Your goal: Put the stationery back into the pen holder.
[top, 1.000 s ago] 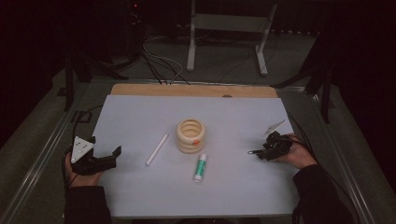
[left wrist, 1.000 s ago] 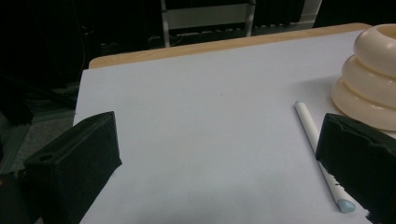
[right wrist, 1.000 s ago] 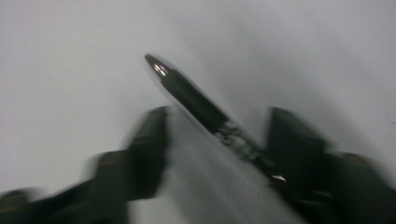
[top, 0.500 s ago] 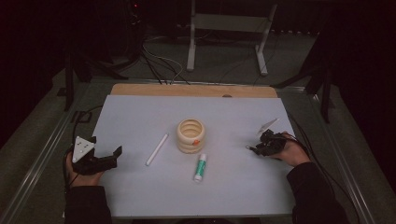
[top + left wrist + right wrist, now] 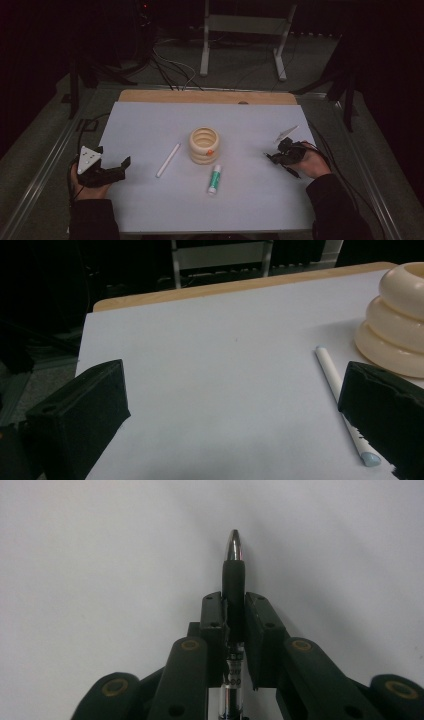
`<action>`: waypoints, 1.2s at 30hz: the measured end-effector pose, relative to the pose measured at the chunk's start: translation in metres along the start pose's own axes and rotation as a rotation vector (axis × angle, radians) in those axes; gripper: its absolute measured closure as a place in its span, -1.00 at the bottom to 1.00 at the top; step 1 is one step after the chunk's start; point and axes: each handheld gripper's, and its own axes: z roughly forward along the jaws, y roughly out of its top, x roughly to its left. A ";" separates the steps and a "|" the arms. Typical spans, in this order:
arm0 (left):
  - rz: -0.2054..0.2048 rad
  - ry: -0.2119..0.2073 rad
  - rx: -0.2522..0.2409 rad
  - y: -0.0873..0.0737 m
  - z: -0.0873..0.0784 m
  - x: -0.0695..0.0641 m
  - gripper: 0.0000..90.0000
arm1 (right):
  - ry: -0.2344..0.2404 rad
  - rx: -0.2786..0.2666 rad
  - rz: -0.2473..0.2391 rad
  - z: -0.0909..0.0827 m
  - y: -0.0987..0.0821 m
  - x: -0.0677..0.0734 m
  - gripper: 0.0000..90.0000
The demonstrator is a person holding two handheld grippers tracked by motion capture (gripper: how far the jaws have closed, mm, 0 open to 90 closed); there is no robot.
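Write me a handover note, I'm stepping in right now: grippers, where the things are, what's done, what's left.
Right gripper: jaws have just closed on the pen, tip pointing out ahead, low over the table's right side.
Left gripper: open, holding nothing, at the left edge.
Ringed holder stands mid-table; white stick lies left of it, green-white tube in front.
Done: pen gripped.
Left: probably pen into the holder, then the others.

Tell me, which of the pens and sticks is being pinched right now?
The black pen with the silver tip: the right gripper is shut on it. The white stick and the green-and-white tube lie loose.
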 end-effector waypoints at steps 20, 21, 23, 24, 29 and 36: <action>-0.001 -0.004 0.001 -0.001 0.000 0.000 -1.00 | -0.020 -0.187 0.075 -0.029 0.021 0.009 0.78; -0.002 -0.005 0.000 -0.001 0.000 0.000 -1.00 | -0.027 -0.195 0.071 -0.031 0.023 0.010 0.78; -0.002 -0.005 0.000 -0.001 0.000 0.000 -1.00 | -0.036 -0.214 0.065 -0.034 0.027 0.012 0.78; -0.002 -0.005 0.000 -0.001 0.000 0.000 -1.00 | -0.042 -0.224 0.064 -0.036 0.029 0.013 0.78; -0.002 -0.005 0.001 -0.001 0.000 0.001 -1.00 | -0.053 -0.271 0.060 -0.042 0.038 0.019 0.78; -0.004 -0.006 0.000 -0.001 0.000 0.001 -1.00 | -0.072 -0.329 0.072 -0.051 0.049 0.022 0.78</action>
